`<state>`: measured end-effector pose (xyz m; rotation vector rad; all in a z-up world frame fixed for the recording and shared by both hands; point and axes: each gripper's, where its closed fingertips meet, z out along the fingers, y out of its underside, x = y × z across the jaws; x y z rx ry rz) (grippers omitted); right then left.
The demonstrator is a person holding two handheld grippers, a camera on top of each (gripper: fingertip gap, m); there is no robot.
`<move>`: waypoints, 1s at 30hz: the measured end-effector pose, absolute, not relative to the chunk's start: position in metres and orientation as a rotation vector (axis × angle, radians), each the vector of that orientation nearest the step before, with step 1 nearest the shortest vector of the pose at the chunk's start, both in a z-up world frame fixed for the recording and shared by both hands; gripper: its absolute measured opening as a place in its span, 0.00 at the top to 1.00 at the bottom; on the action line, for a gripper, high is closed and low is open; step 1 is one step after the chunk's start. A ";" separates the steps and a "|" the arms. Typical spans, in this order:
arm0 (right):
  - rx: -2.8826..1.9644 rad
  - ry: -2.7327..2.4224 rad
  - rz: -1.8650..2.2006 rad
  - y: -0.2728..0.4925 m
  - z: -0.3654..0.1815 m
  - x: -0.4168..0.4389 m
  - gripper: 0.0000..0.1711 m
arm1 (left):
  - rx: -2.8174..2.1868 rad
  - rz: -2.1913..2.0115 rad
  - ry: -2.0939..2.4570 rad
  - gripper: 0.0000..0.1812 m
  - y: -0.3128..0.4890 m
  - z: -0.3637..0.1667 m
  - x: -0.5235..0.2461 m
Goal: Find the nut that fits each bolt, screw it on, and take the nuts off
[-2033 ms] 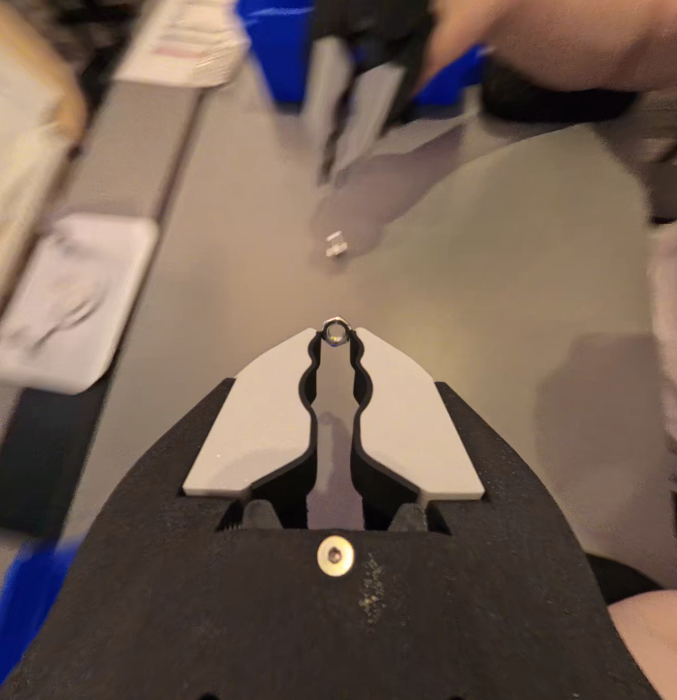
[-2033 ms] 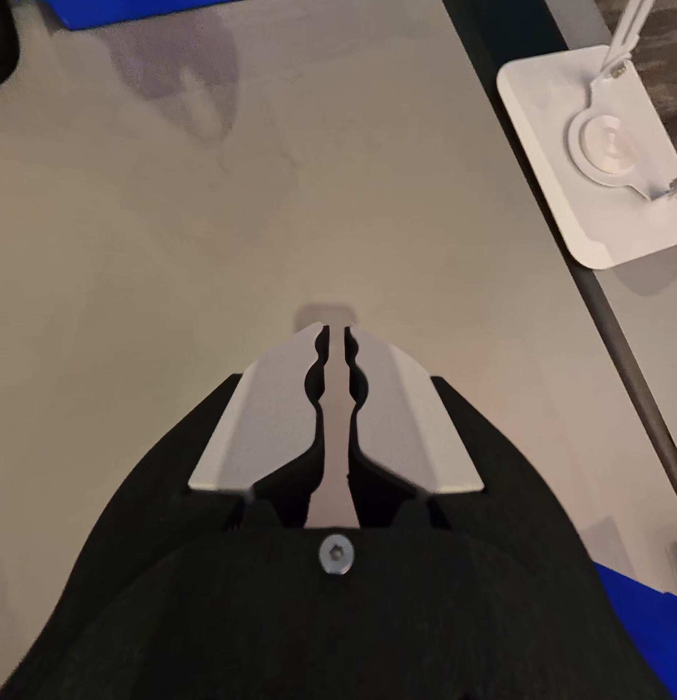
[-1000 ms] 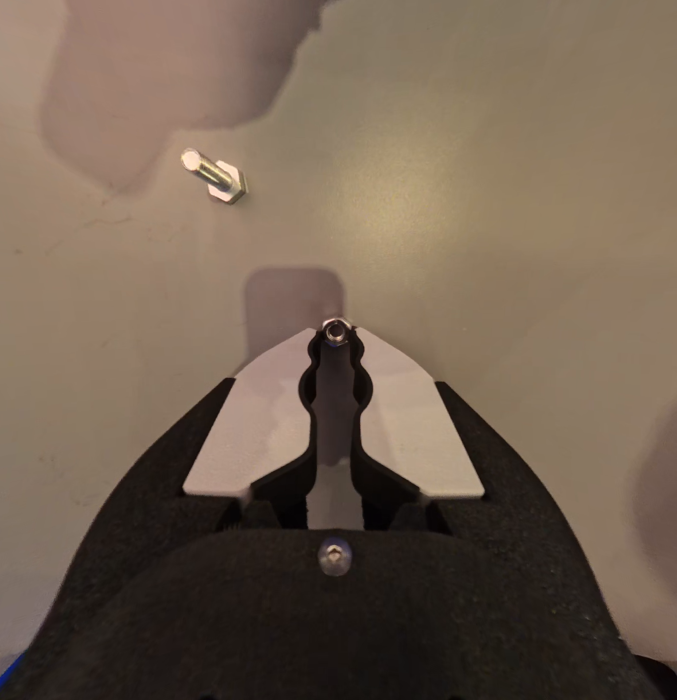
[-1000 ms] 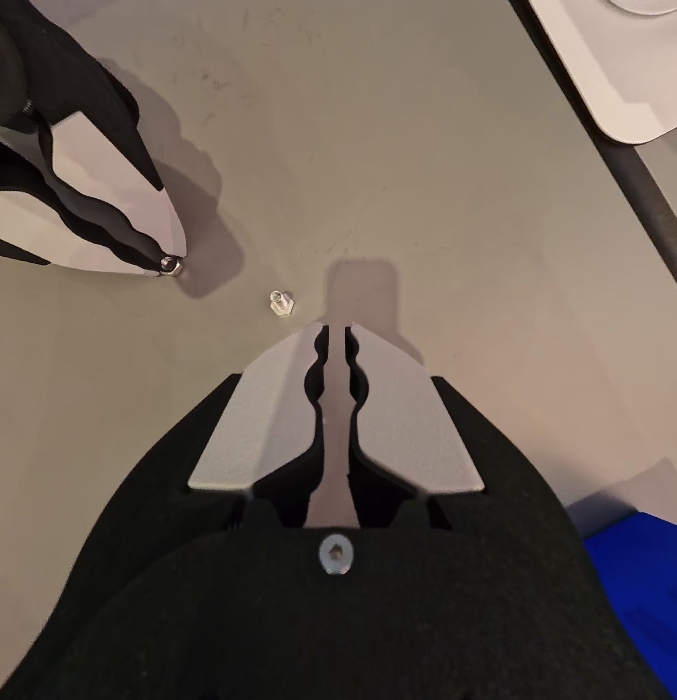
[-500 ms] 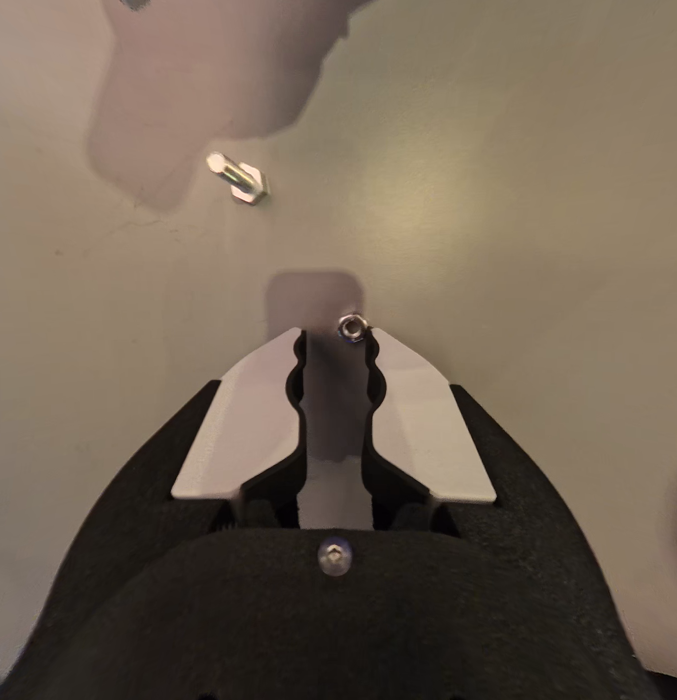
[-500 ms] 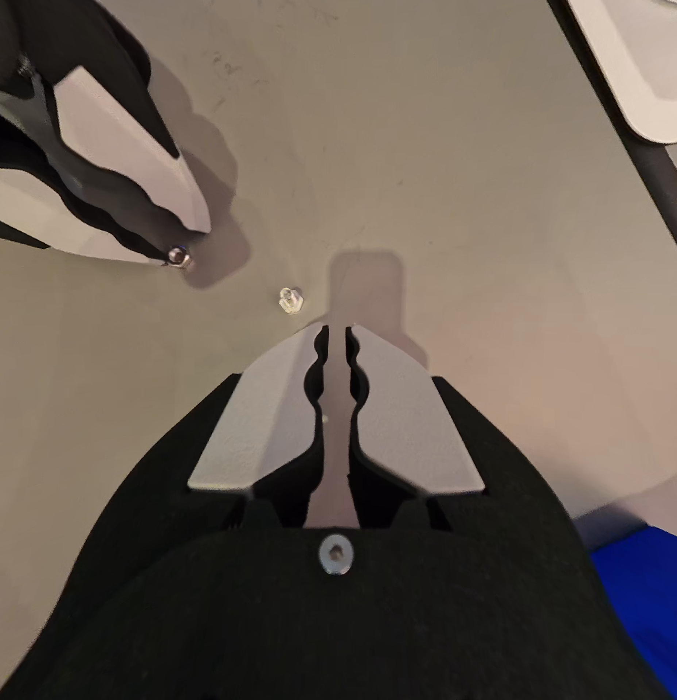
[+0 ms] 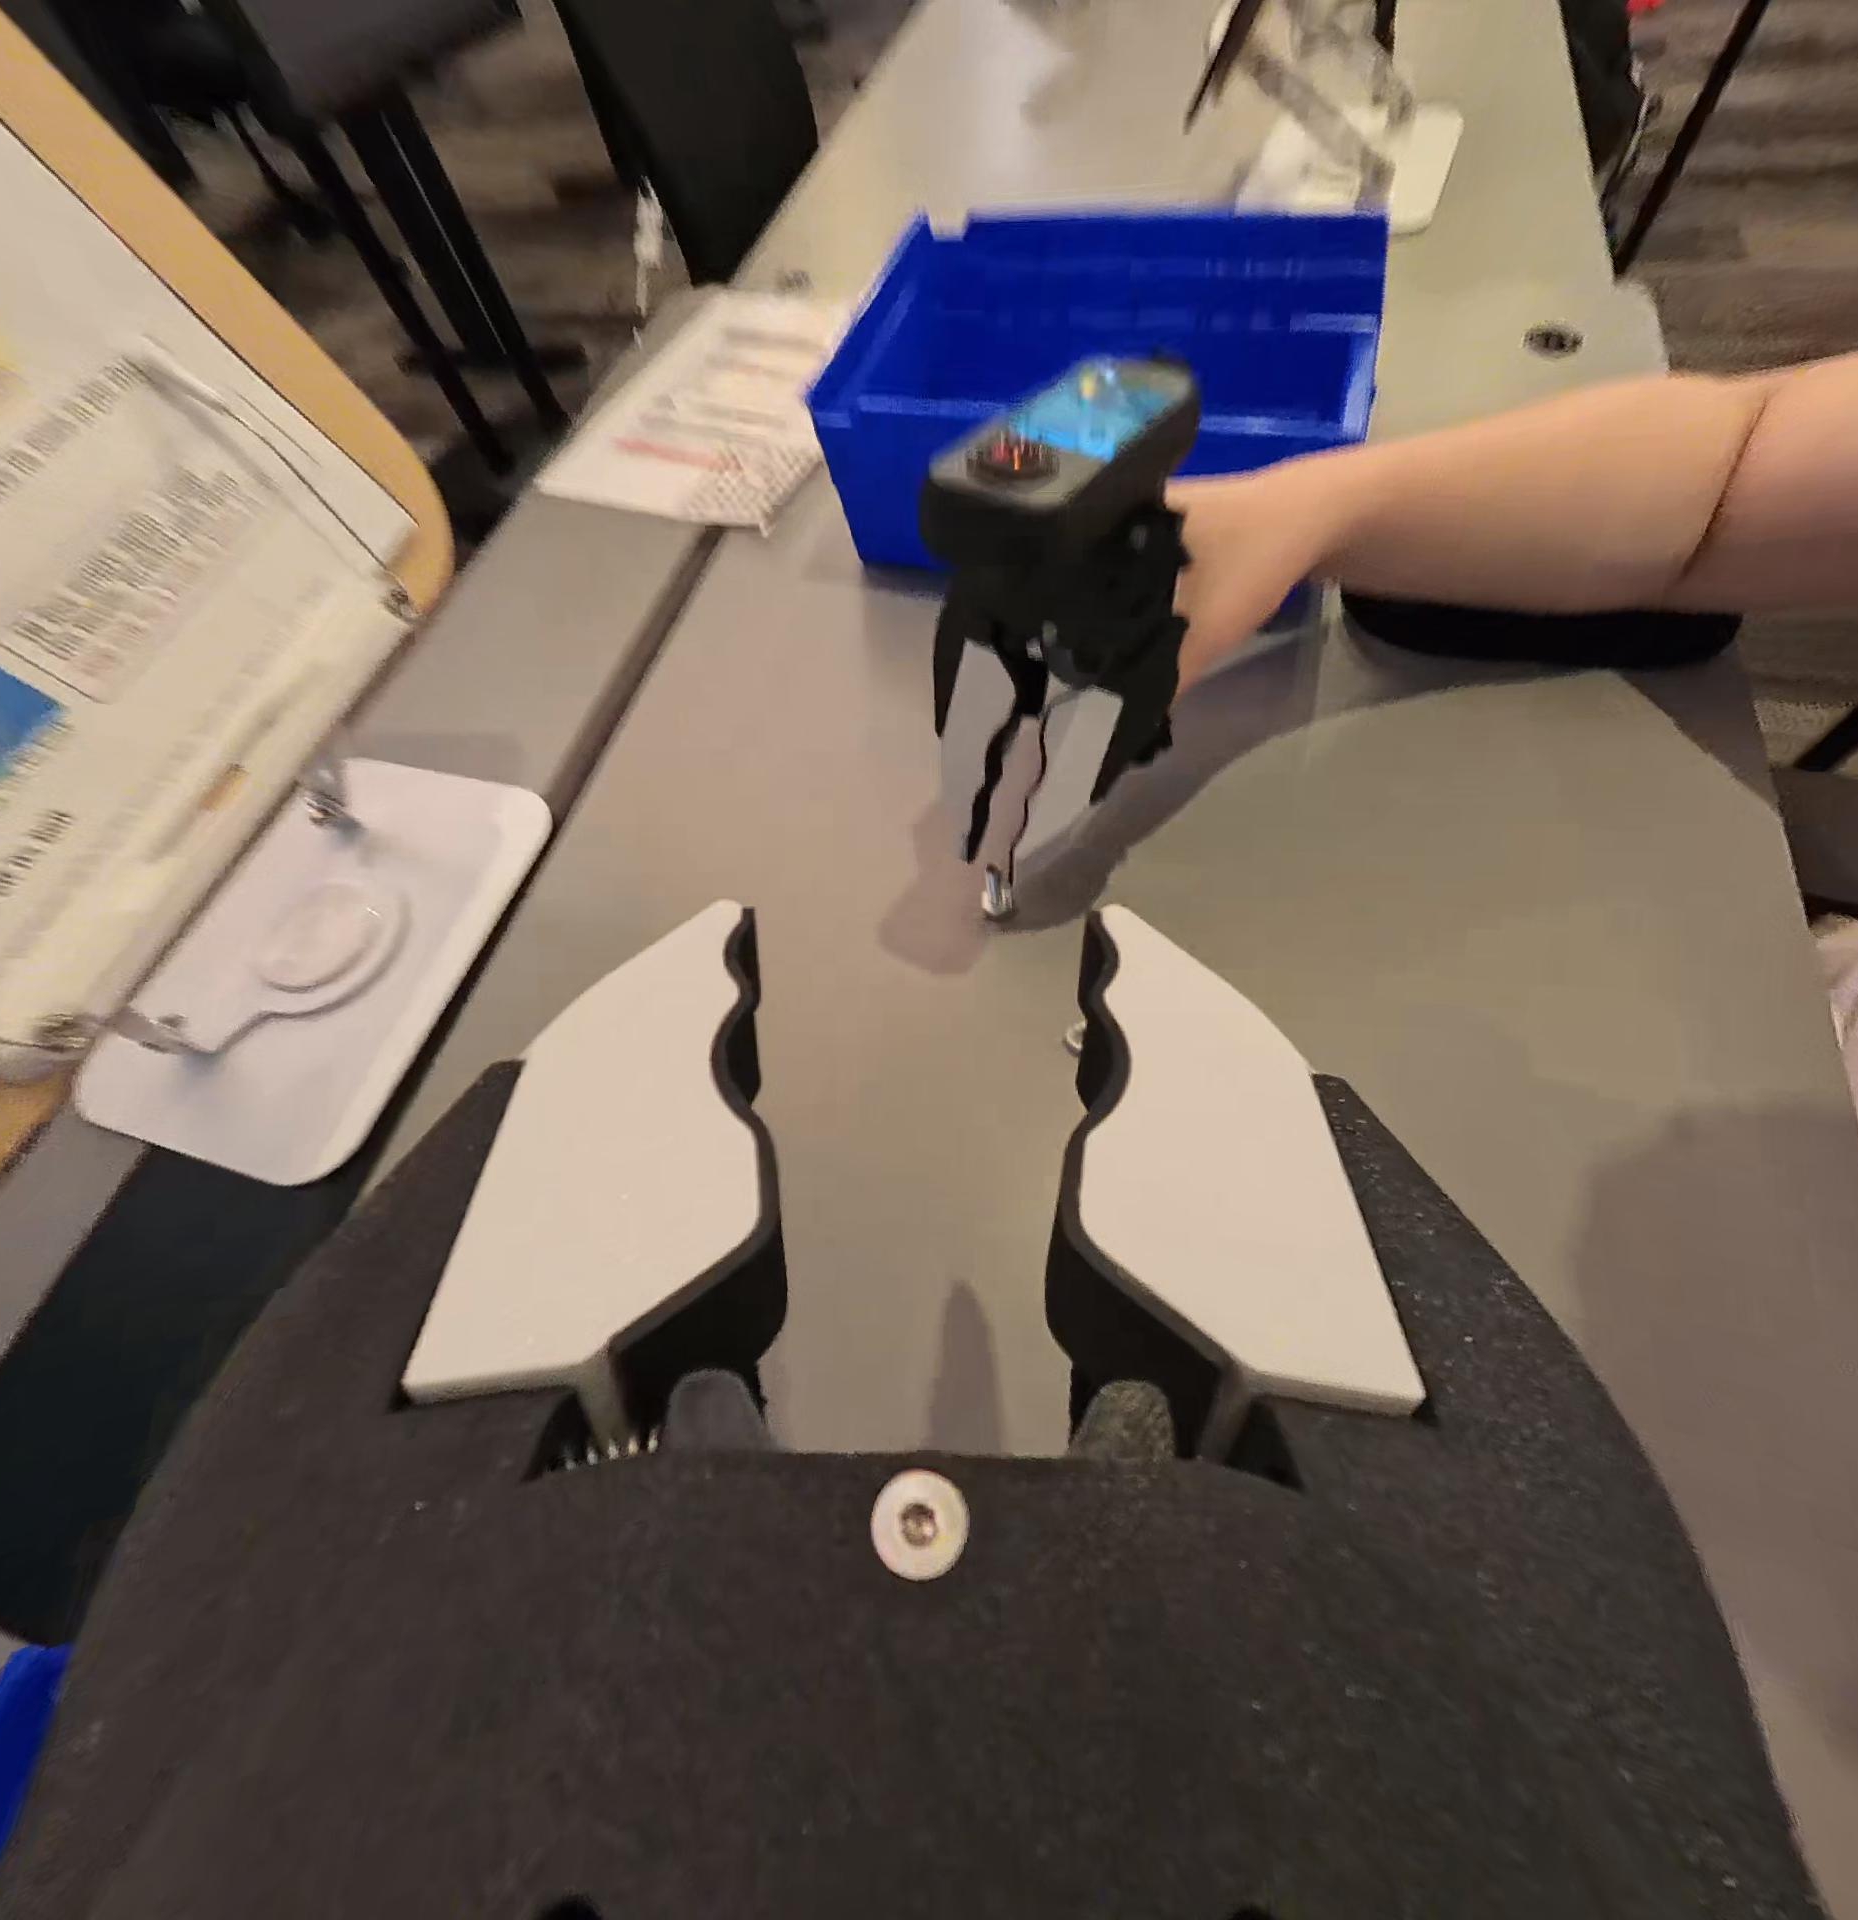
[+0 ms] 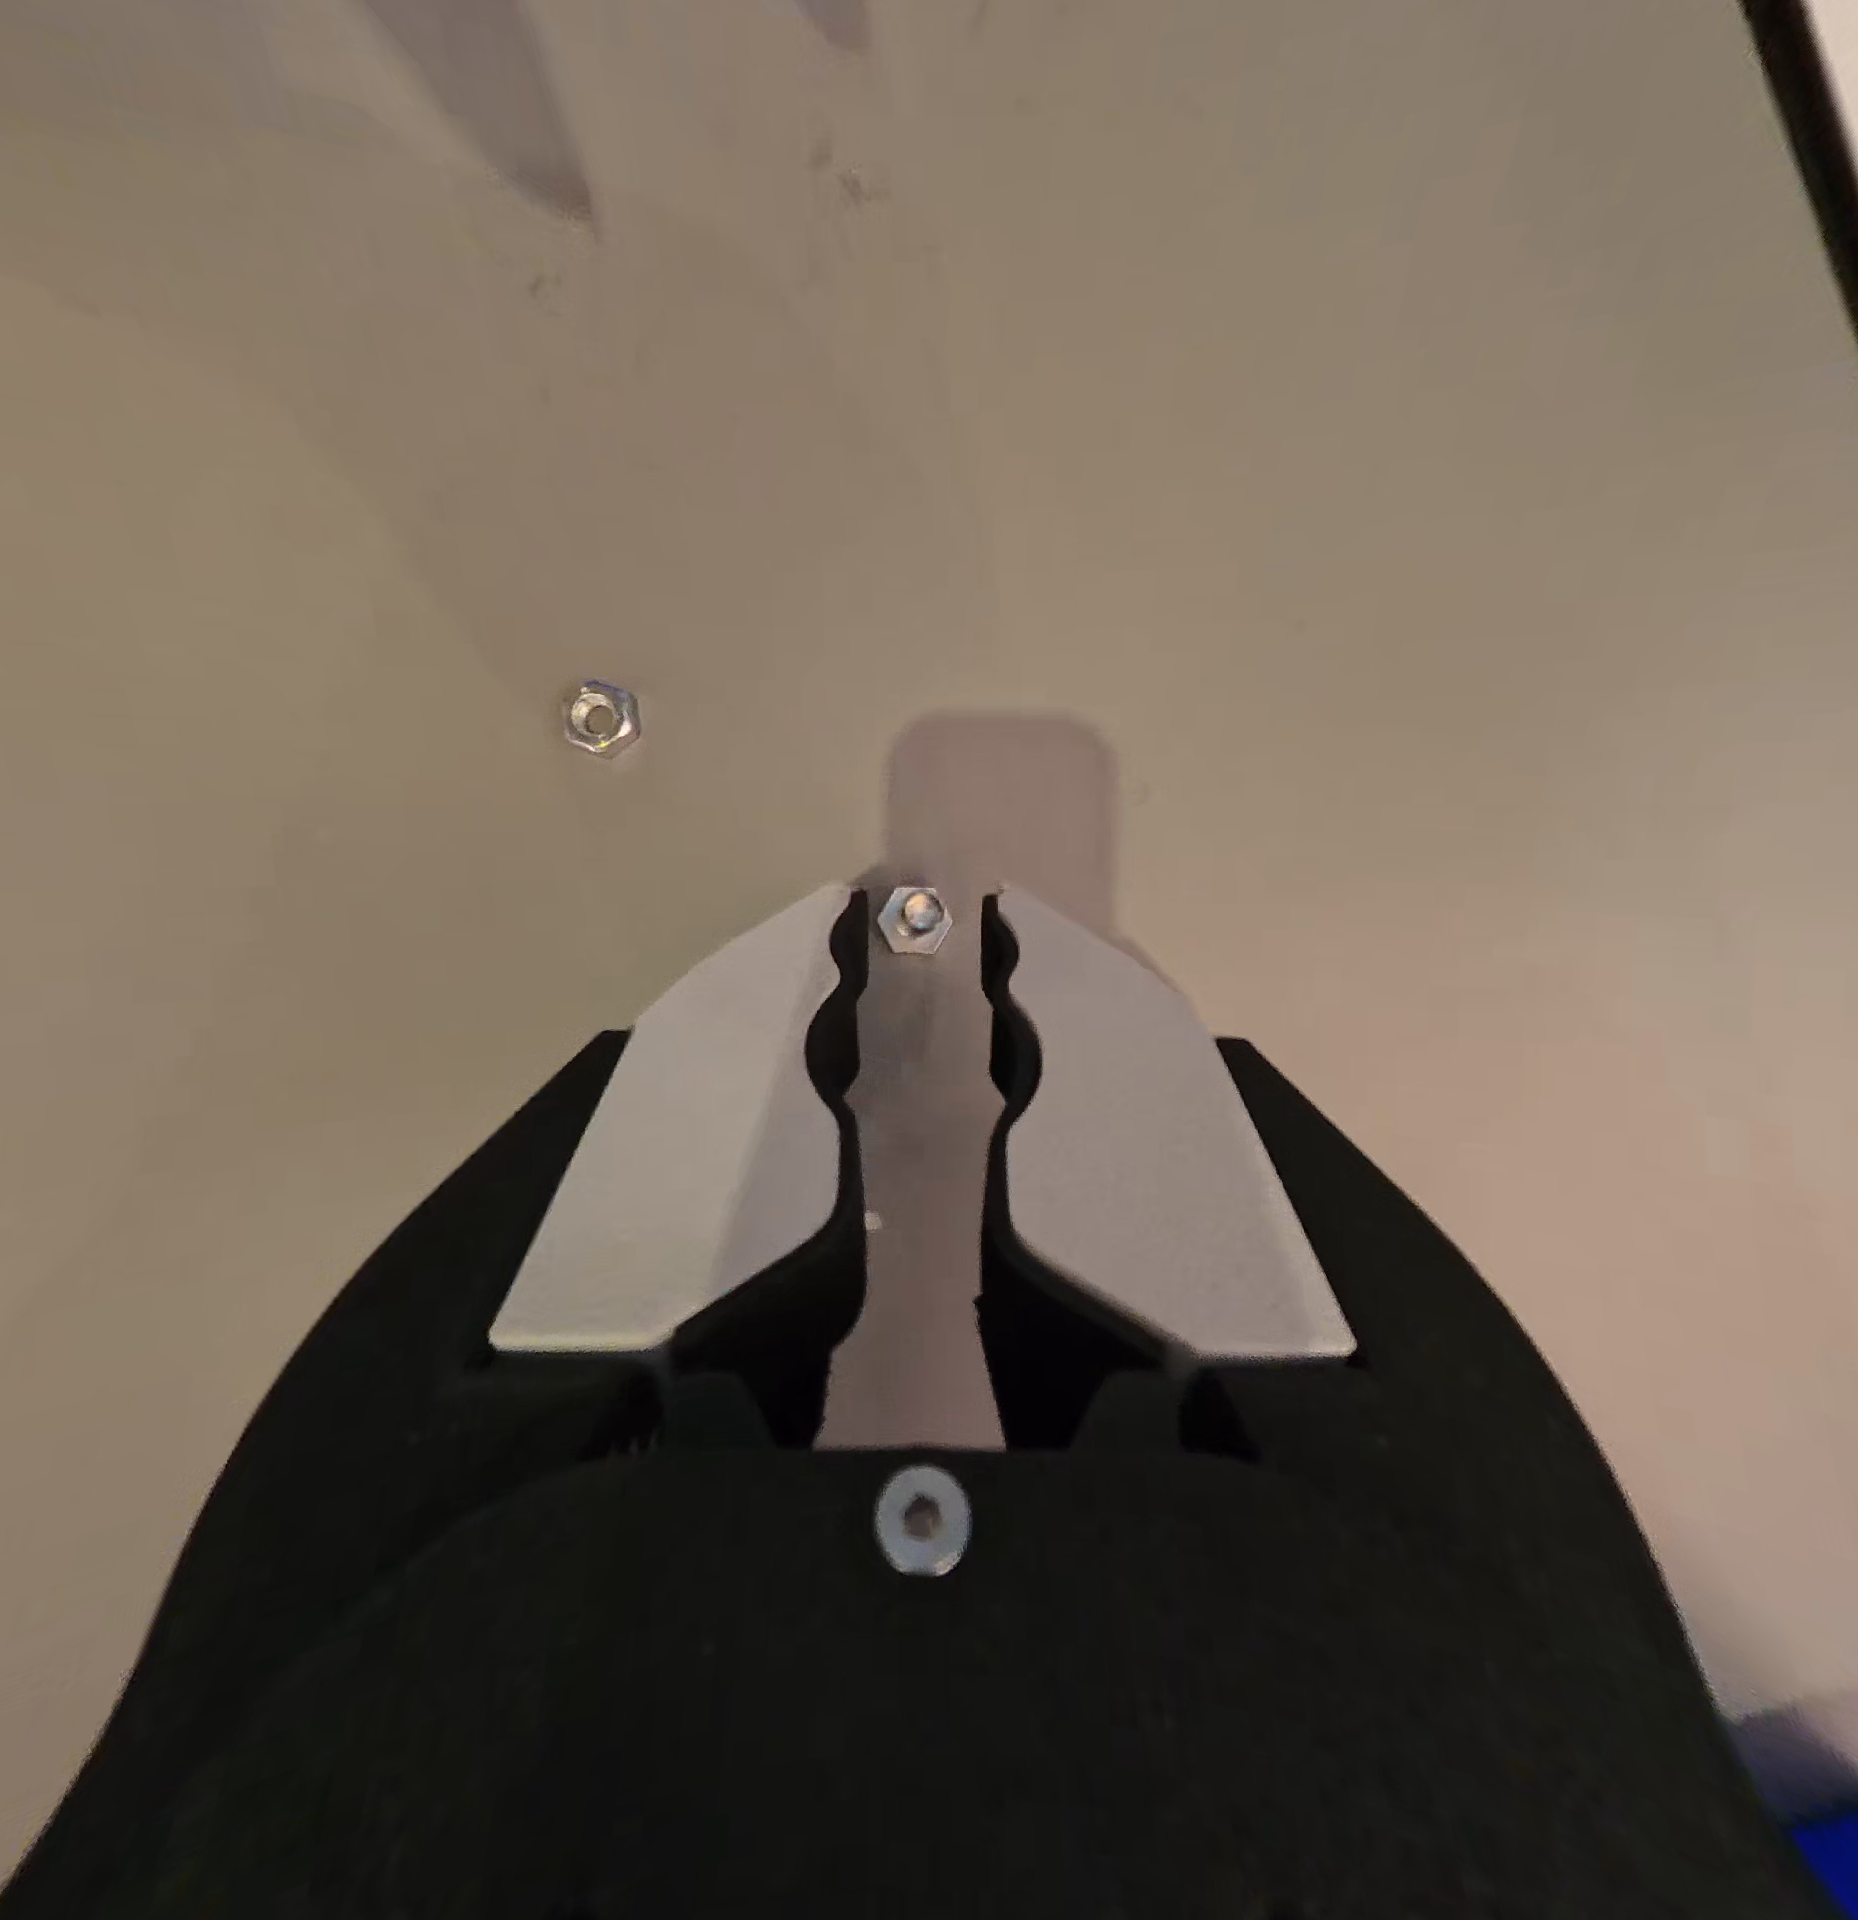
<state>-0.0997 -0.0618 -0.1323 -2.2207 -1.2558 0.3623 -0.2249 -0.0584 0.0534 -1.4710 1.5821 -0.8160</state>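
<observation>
Right wrist view, bolt (image 8: 912, 918) between parted gripper (image 8: 920, 902) fingertips, untouched

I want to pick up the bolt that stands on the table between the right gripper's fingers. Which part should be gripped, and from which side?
Grip the bolt by its threaded shank, coming straight down from above, as the right gripper is already placed. It stands upright on its hexagonal head, shank upward, so the head lies flat on the table and offers little to grip. The open fingers need only close on it.

each hand-held gripper (image 7: 917, 925) has a rough black body, pale grey wavy-edged fingers (image 7: 613, 1153) and a silver screw (image 7: 917, 1527).
</observation>
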 end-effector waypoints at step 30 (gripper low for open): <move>-1.806 -1.103 0.681 -0.099 0.003 -0.145 0.96 | -1.239 -0.843 1.619 0.79 -0.100 -0.020 -0.122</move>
